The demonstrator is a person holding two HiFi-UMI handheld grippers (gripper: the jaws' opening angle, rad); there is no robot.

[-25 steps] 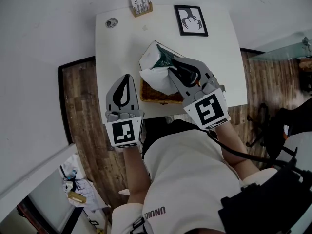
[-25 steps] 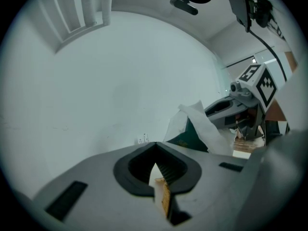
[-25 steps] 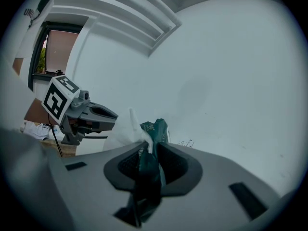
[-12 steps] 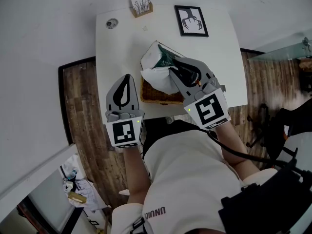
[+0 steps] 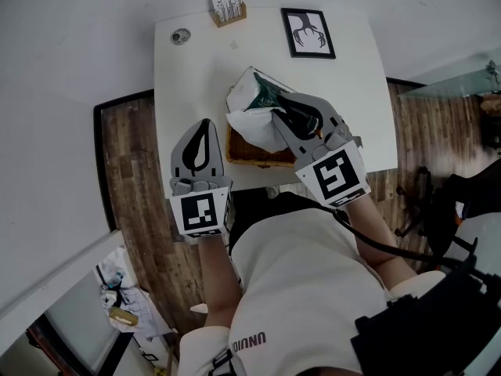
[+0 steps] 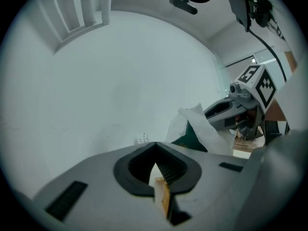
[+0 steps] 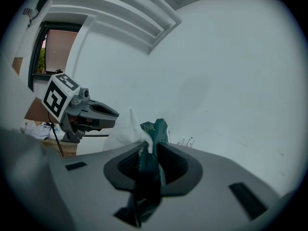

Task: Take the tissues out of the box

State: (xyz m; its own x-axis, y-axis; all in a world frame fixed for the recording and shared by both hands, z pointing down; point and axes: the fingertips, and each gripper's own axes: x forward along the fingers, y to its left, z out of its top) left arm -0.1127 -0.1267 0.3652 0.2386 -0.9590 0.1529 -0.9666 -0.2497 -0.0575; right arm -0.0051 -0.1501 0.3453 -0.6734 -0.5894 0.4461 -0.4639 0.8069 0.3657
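Observation:
A soft green and white tissue pack [image 5: 252, 91] stands tilted in a wicker basket [image 5: 244, 152] on the white table [image 5: 196, 77]. A white tissue [image 5: 255, 125] hangs out of its near side. My right gripper [image 5: 275, 110] is shut on the pack's dark green wrapper [image 7: 155, 129], which fills the gap between its jaws [image 7: 147, 147], with the white tissue [image 7: 126, 129] bulging just to the left. My left gripper [image 5: 204, 122] hovers left of the basket, apart from the pack, jaws together and empty [image 6: 155, 144]. From the left gripper view the tissue [image 6: 202, 129] and the right gripper [image 6: 226, 110] show at the right.
At the table's far edge stand a framed black-and-white picture [image 5: 308, 32], a small card holder [image 5: 227, 6] and a little round object [image 5: 179, 36]. Wooden floor lies on both sides of the table. A dark chair base [image 5: 427, 202] is at the right.

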